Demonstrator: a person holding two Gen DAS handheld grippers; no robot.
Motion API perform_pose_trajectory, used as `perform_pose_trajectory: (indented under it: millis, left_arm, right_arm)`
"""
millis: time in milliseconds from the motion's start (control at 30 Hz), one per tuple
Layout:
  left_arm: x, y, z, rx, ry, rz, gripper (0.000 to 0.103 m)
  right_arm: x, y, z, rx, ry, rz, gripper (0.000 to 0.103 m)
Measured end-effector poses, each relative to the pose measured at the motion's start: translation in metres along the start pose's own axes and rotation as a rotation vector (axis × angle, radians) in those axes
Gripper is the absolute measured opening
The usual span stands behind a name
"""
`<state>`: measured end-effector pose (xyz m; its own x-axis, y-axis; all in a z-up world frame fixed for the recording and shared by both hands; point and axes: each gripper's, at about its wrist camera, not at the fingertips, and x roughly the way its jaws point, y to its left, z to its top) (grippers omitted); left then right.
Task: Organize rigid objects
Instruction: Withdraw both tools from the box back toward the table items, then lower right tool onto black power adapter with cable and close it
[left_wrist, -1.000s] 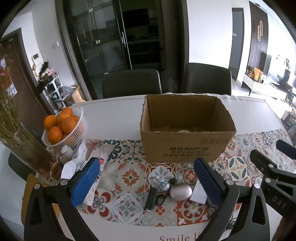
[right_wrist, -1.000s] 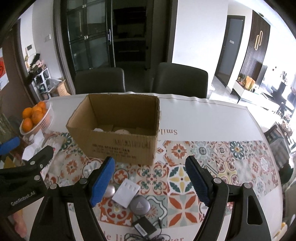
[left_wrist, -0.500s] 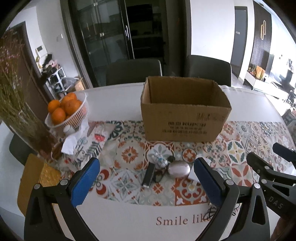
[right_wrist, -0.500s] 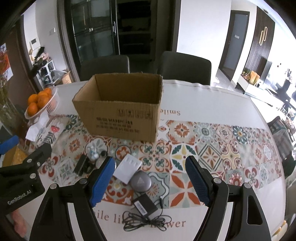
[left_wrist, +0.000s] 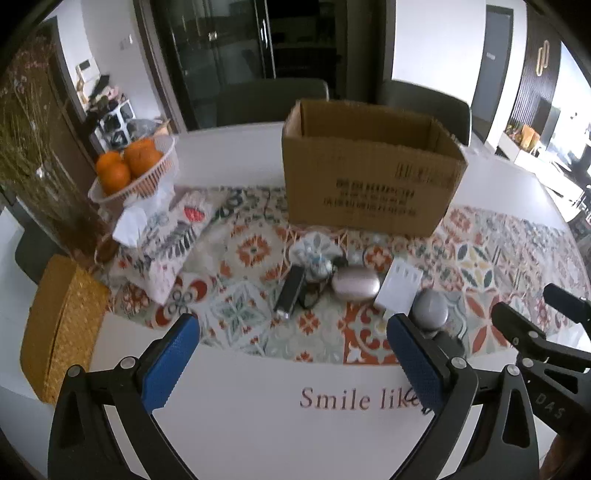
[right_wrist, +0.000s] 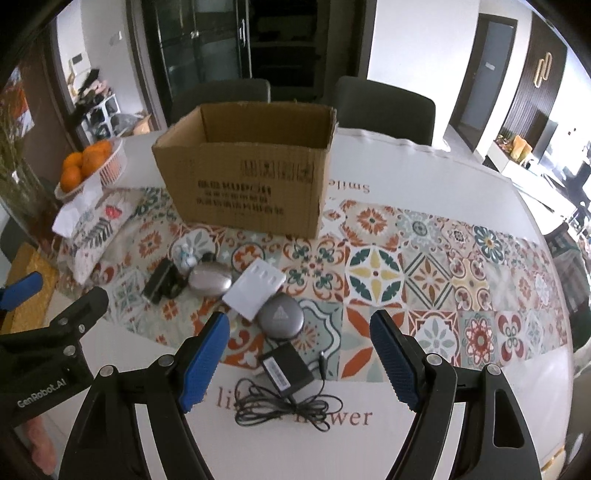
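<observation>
Right wrist view: right gripper (right_wrist: 299, 354) spread, empty; black adapter (right_wrist: 286, 367) just below, grey case (right_wrist: 280, 319) ahead. Left gripper (left_wrist: 291, 360) spread, empty. Nothing boxed visibly; cardboard box (right_wrist: 251, 188) beyond.

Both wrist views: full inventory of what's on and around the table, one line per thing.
cardboard box: 1, brown, open top, far side of the patterned runner
table runner: 1, multicolour tile print, across the white table
black stick-shaped device: 1, left of the small cluster in front of the box
pink oval case: 1, metallic pink, middle of the cluster
white flat card: 1, between the two oval cases
grey oval case: 1, nearest the right hand-held gripper
power adapter: 1, black, tangled cord, near table edge
fruit basket: 1, white, holding oranges, left
woven box: 1, yellow, far left edge
chairs: 2, dark, behind the table
left hand-held gripper: blue pads, open
right hand-held gripper: blue pads, open
</observation>
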<state>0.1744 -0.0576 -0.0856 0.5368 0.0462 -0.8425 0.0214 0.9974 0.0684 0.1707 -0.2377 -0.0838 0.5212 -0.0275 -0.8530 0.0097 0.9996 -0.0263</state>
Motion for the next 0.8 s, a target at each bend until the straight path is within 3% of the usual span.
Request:
perform_pose_trajectory:
  millis: [800]
  left_arm:
    - [0.063,-0.030,-0.059,0.013,0.228,0.047,0.103]
  right_arm:
    - [0.077,-0.008,-0.050,-0.148,0.220,0.083,0.077]
